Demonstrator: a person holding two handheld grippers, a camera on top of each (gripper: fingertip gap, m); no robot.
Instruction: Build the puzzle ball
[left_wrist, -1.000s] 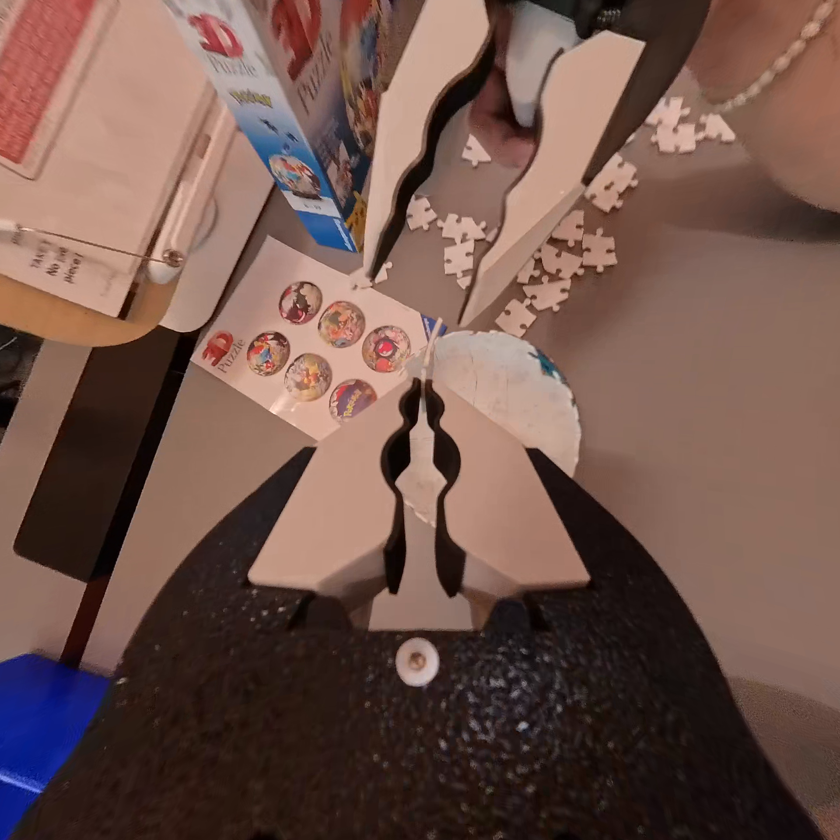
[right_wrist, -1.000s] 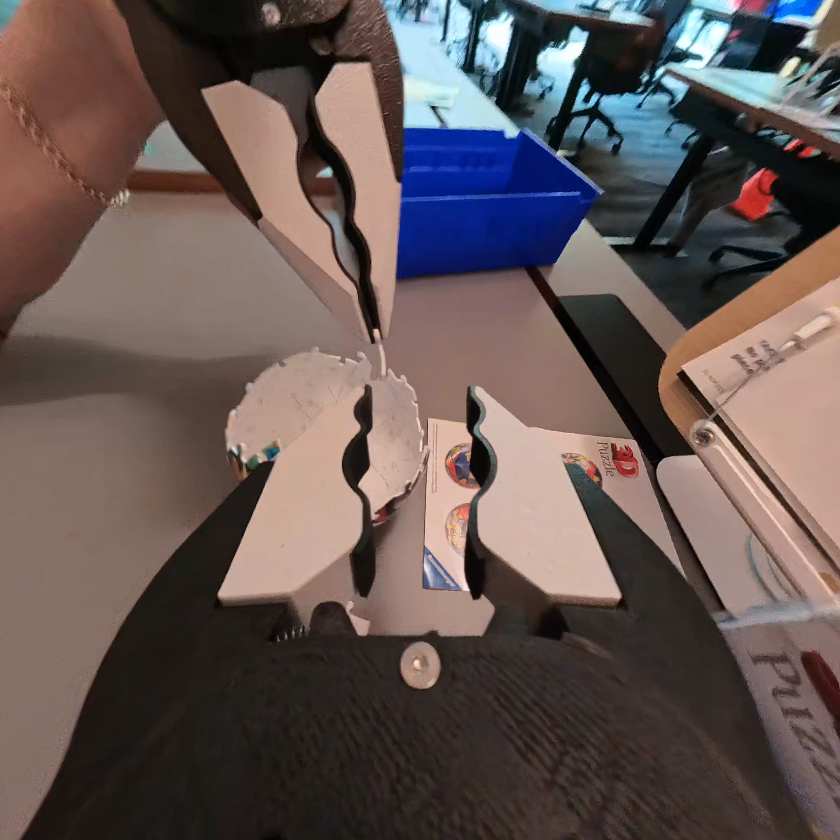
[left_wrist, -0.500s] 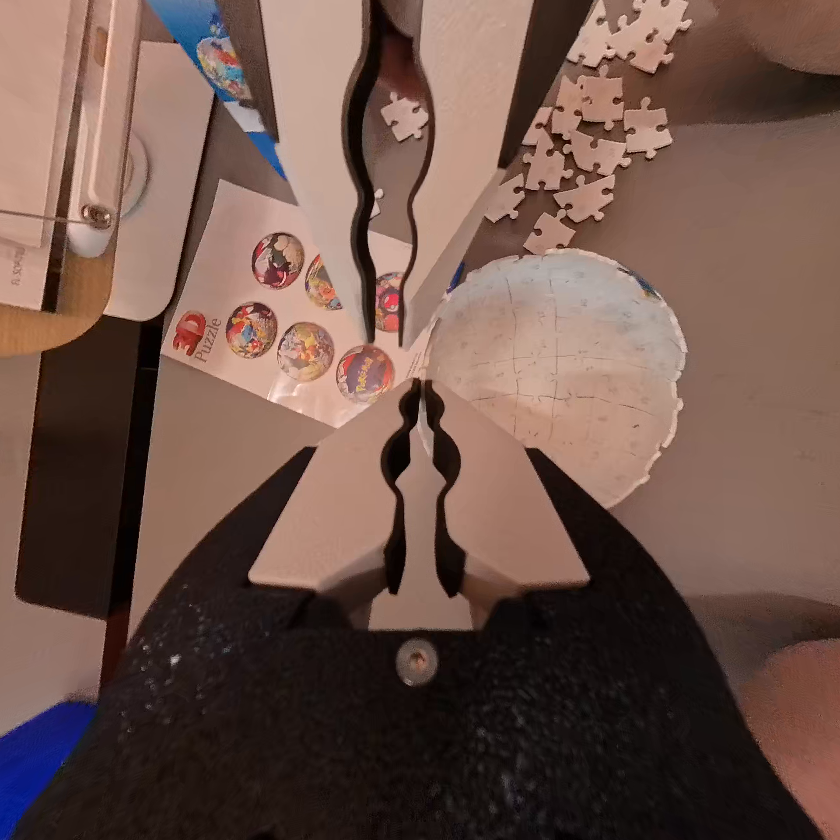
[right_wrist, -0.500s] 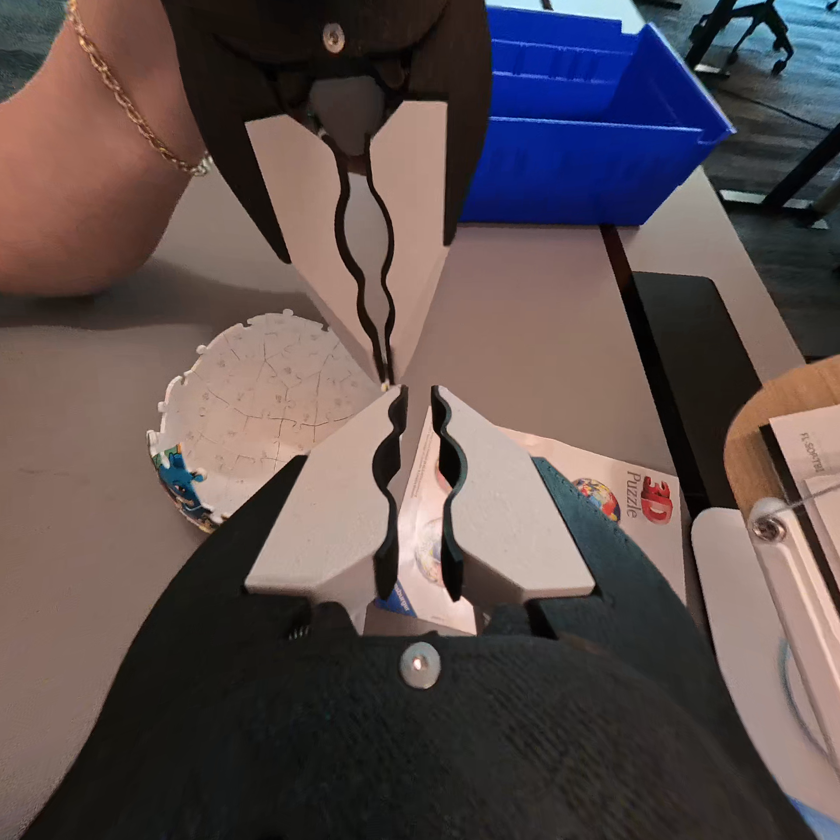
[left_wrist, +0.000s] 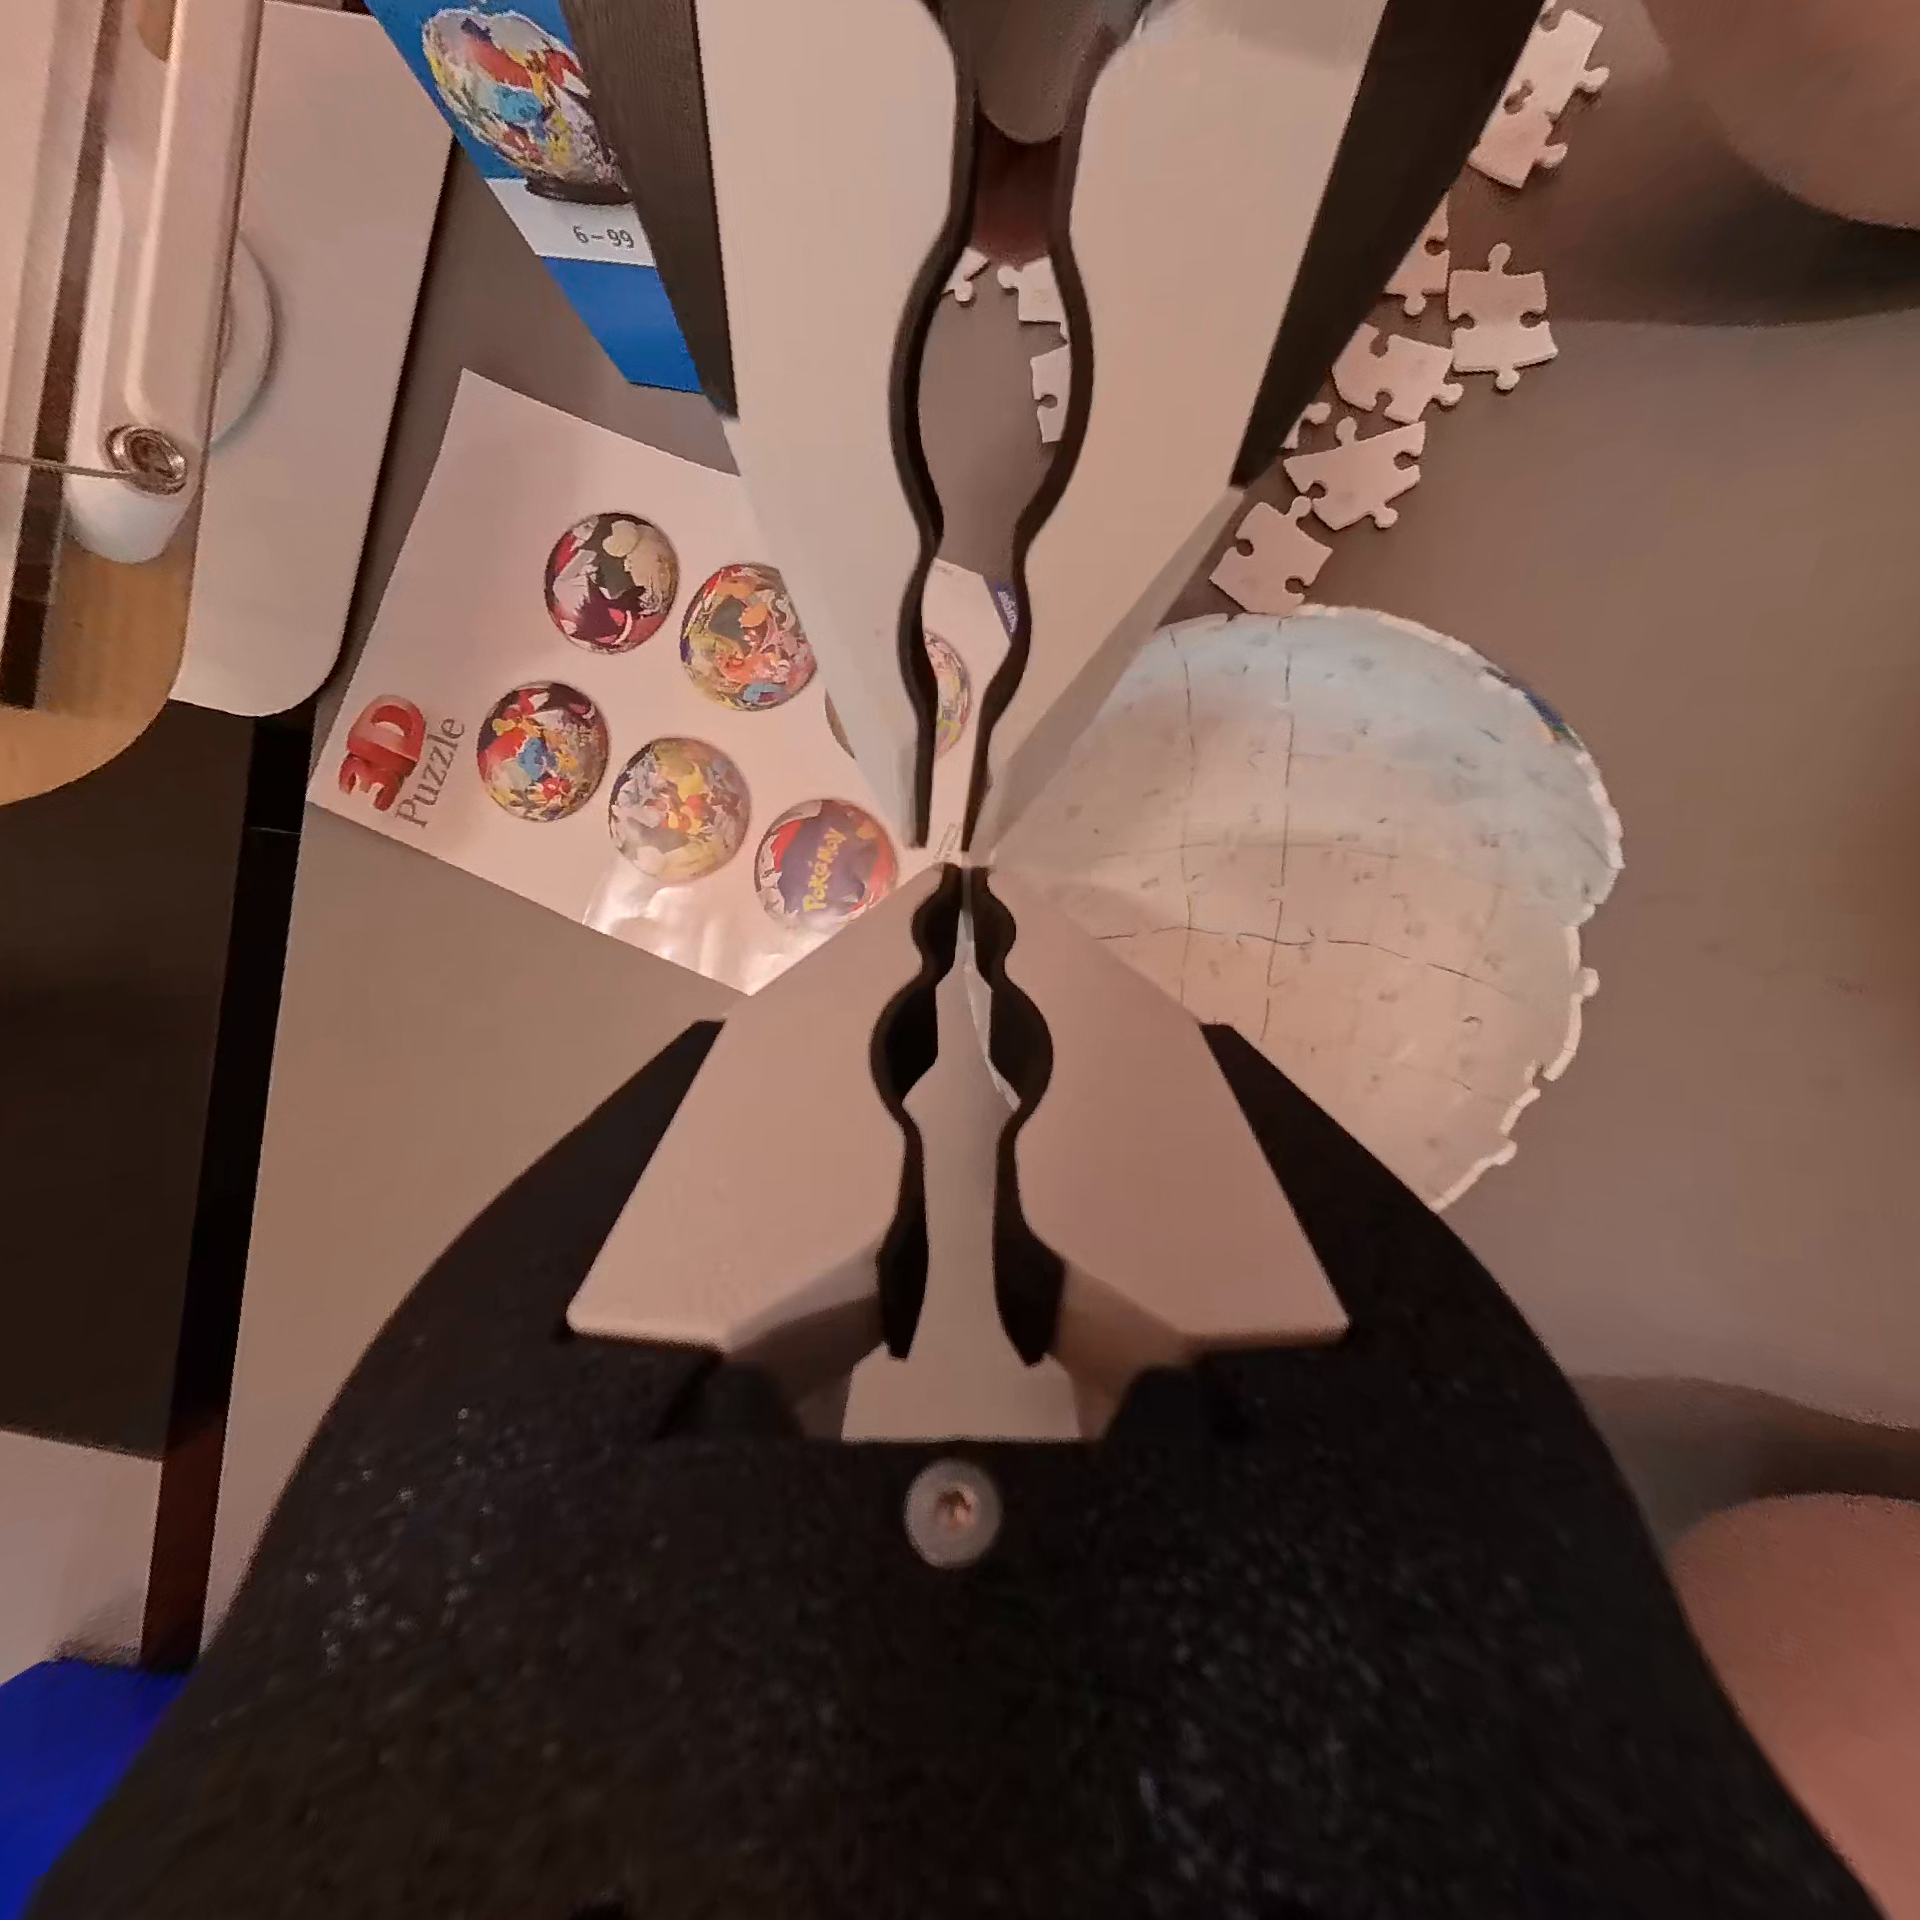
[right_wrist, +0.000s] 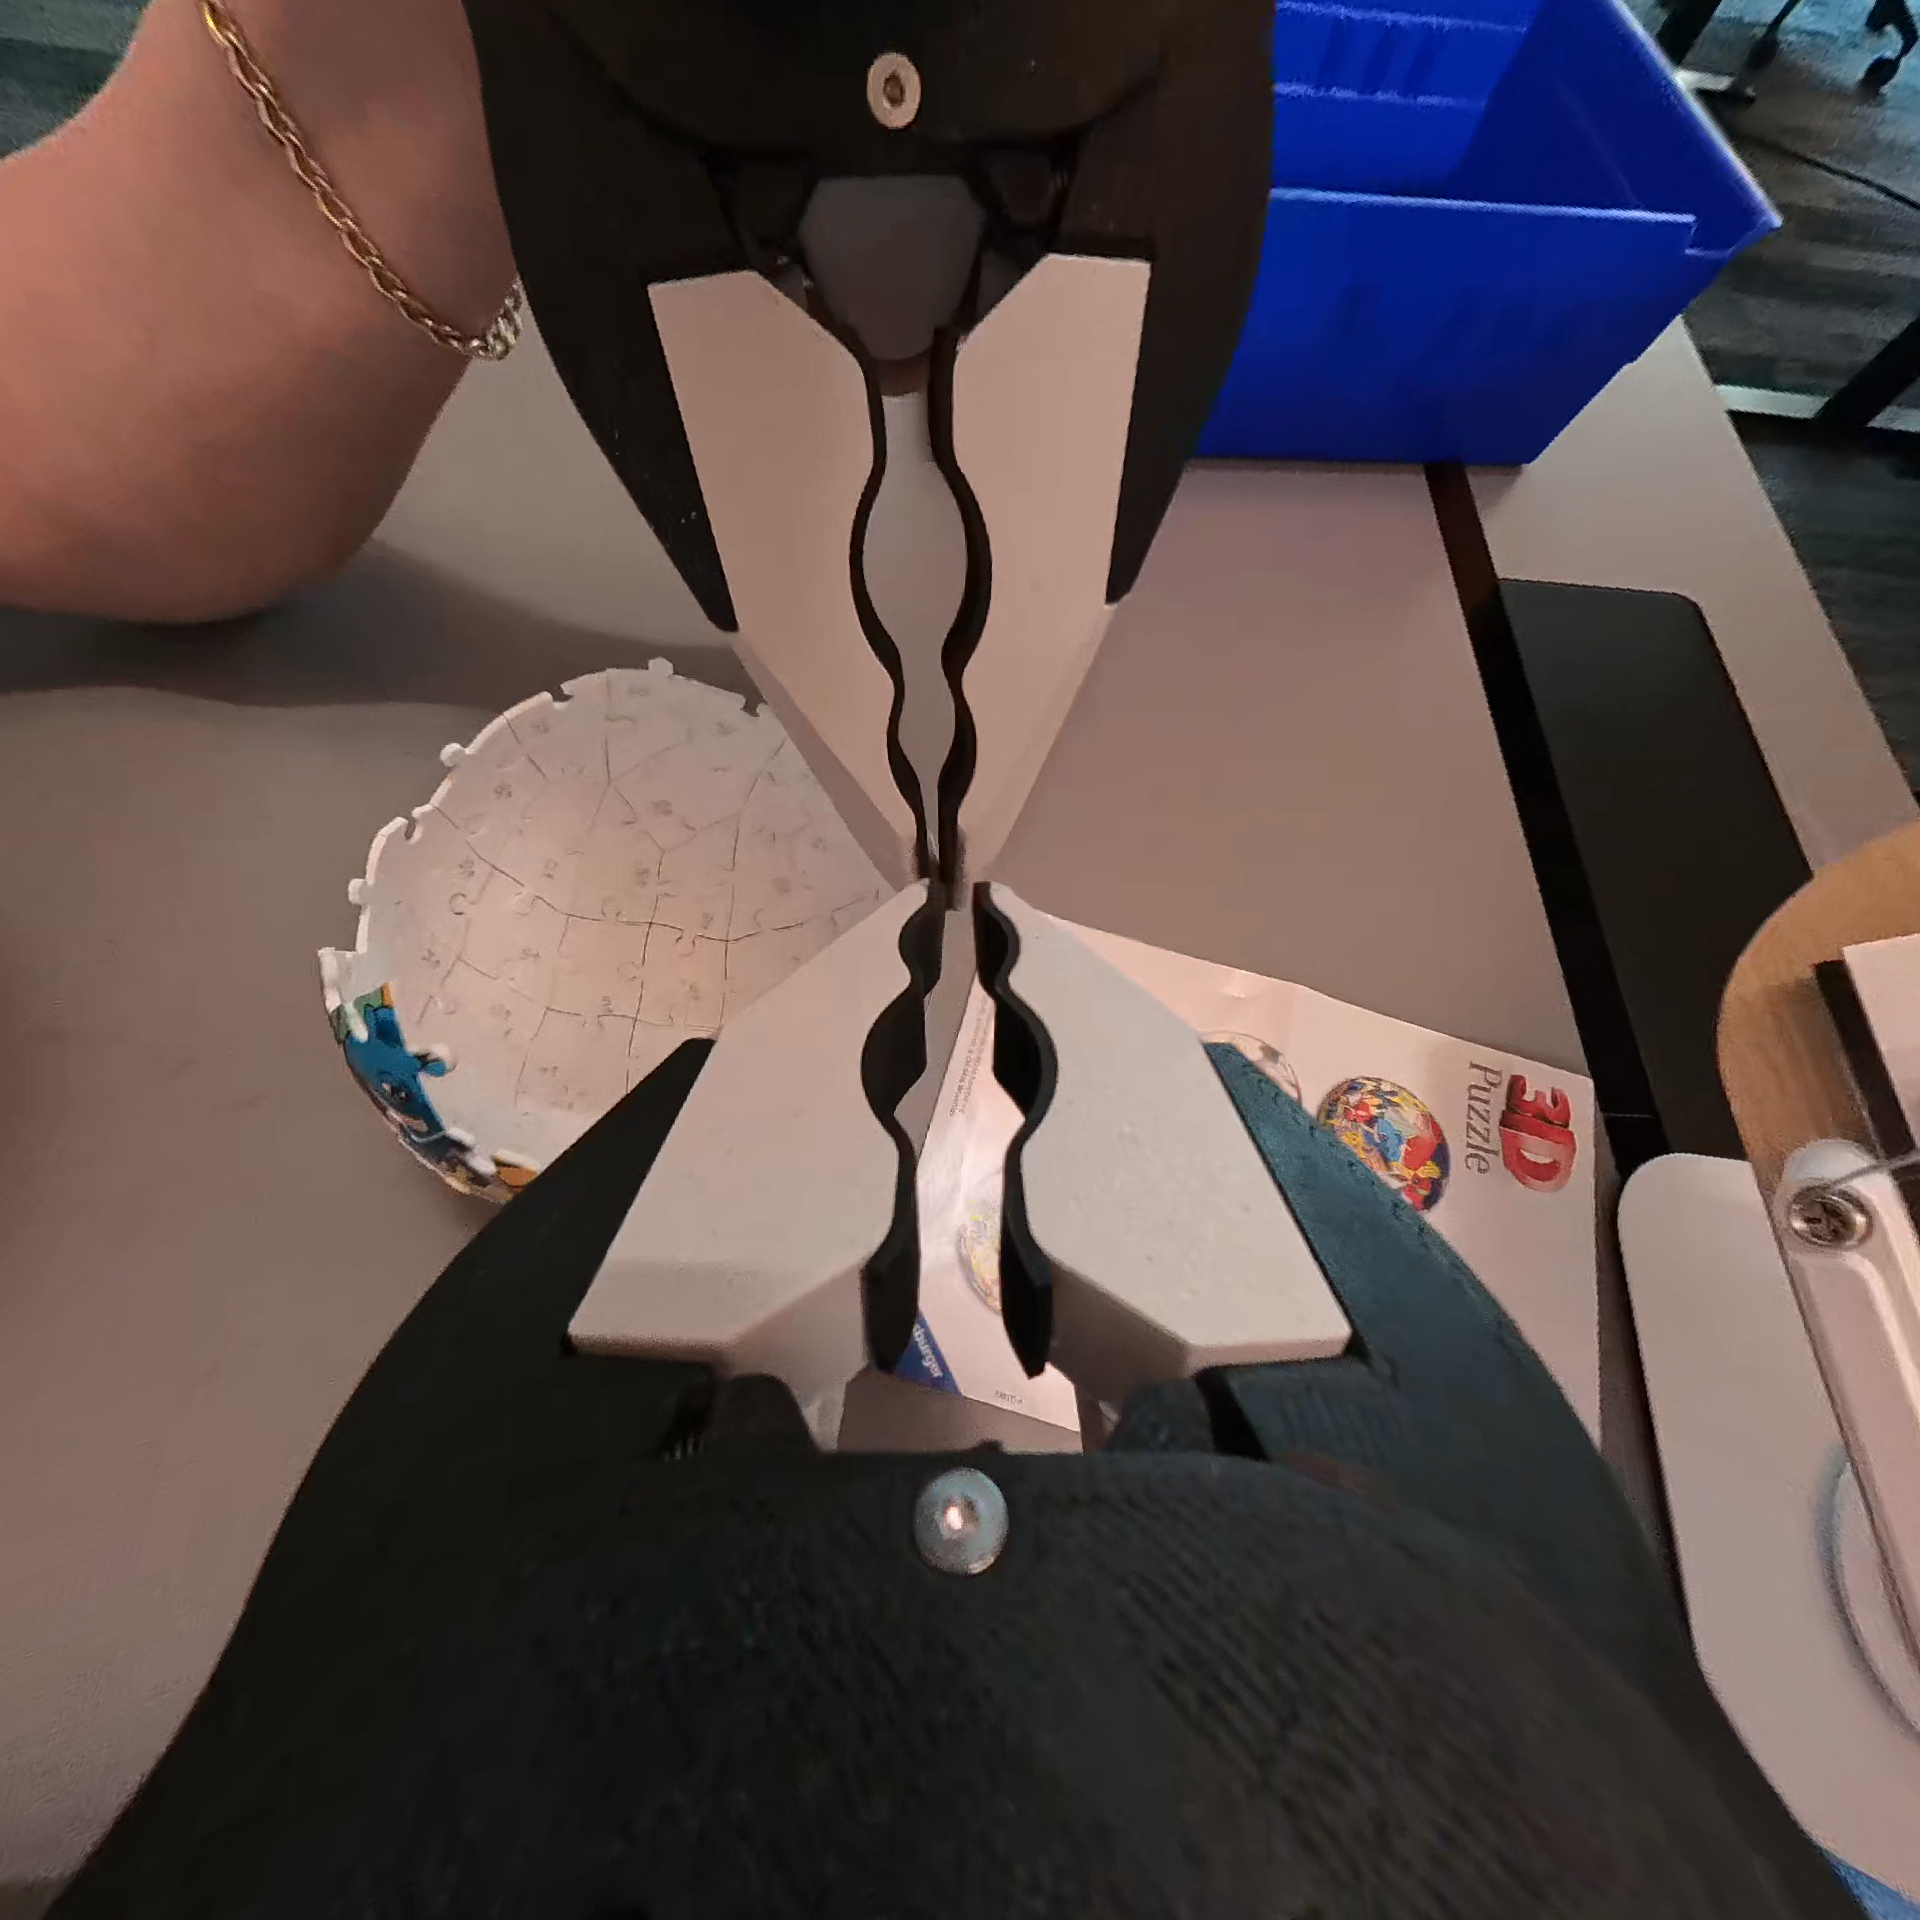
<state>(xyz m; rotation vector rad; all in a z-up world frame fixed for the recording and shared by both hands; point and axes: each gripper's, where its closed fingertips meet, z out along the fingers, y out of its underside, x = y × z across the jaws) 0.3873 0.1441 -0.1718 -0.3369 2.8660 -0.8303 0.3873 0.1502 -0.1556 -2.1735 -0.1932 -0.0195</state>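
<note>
A: Since a second ago both claws have closed in tip to tip, and the white half-shell of joined puzzle pieces (left_wrist: 1330, 883) shows more fully, where the left claw covered most of it.

B: Left wrist view?

A: Left claw (left_wrist: 958, 883) tips pinched together on a thin white puzzle piece (left_wrist: 971, 997), edge-on. Right claw (left_wrist: 951, 831) points straight back at it, tips a narrow slit apart, nose to nose. Half-shell sits on the grey counter (left_wrist: 1714, 727), just right of both tips. Loose white pieces (left_wrist: 1361, 457) lie beyond it; printed leaflet with ball pictures (left_wrist: 582, 707) to the left.

B: Right wrist view?

A: Mirrored. Right claw (right_wrist: 951, 896) slightly parted, nothing seated that I can see. Left claw (right_wrist: 932, 862) comes from above, tips together; piece too thin to resolve here. Half-shell (right_wrist: 582, 914) to the left, open side up. Blue plastic bin (right_wrist: 1455, 260) far back.

B: Key relation?

A: Piece's long axis runs along the left claw, toward the right tips. Looks like a handover or regrip. Both claws level, opposed, equally near the shell.
</note>
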